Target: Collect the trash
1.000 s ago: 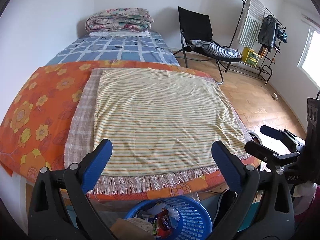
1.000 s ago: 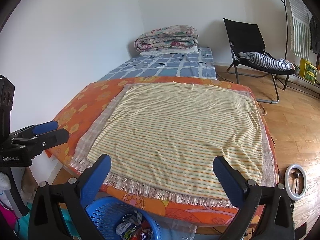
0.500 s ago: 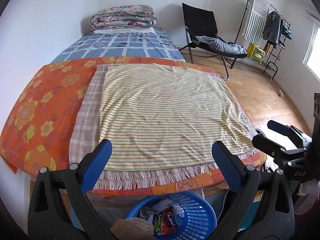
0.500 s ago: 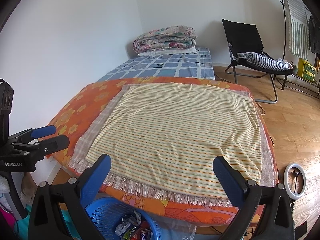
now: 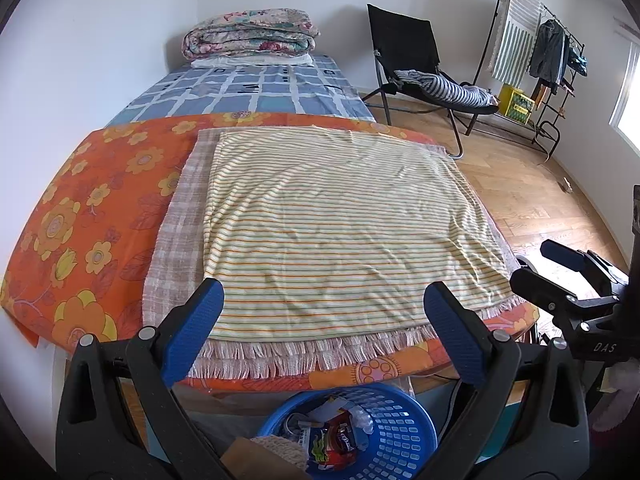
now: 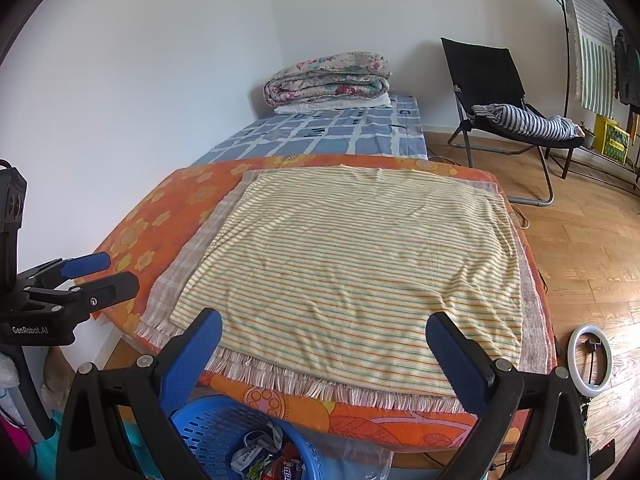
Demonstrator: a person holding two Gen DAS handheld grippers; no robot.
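Note:
A blue plastic basket (image 5: 400,424) sits on the floor at the foot of the bed and holds several wrappers and bits of trash (image 5: 332,436). It also shows in the right wrist view (image 6: 212,428) with trash (image 6: 260,460) inside. My left gripper (image 5: 324,300) is open and empty, held above the basket and facing the bed. My right gripper (image 6: 324,332) is open and empty, to the right of the left one. Each gripper shows at the edge of the other's view. The striped yellow cloth (image 5: 332,220) on the bed has nothing on it.
The bed (image 6: 132,236) has an orange flowered sheet, a blue checked cover and a folded quilt (image 5: 248,36) at the far end. A black folding chair (image 5: 416,64), a clothes rack (image 5: 532,52) and a ring light (image 6: 592,356) stand on the wooden floor at right.
Both grippers have drawn back and risen slightly from the bed, so more of the basket shows. Both stay open and empty.

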